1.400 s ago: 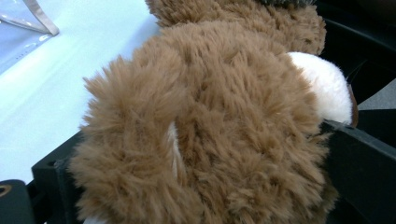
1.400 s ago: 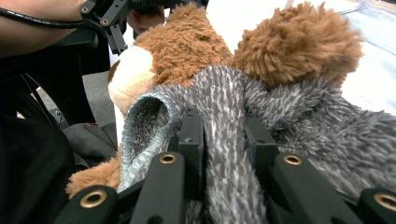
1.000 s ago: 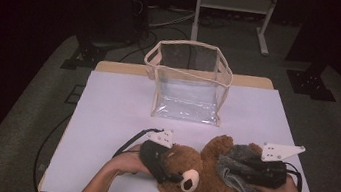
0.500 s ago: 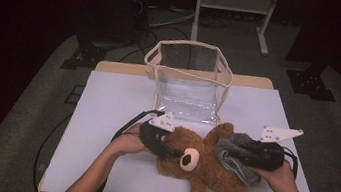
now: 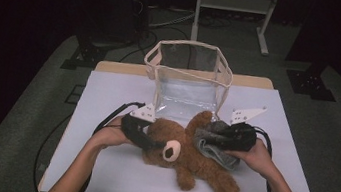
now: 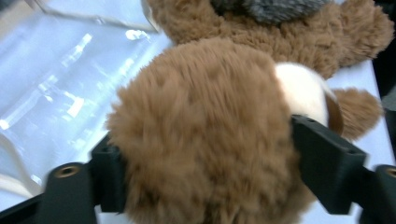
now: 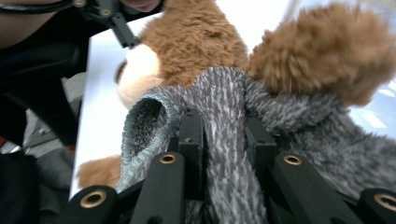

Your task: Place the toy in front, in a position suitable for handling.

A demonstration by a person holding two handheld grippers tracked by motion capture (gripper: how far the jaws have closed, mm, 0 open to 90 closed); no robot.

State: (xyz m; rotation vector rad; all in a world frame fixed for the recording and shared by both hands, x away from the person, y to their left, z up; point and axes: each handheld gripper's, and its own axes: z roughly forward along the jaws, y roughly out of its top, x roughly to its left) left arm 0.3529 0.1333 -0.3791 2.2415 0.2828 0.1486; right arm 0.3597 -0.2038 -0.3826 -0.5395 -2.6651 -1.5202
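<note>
Two grippers on teddy bear [image 5: 186, 151], left fingers [image 6: 327, 168] clamping its head, right fingers [image 7: 194, 140] pinching grey garment [image 5: 215, 140], torso hidden

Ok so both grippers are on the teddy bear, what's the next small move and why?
Probably lift the teddy bear toward the clear bag. The left gripper straddles its head, the right gripper pinches its grey knit top, and the bag stands open just behind it on the table.
</note>
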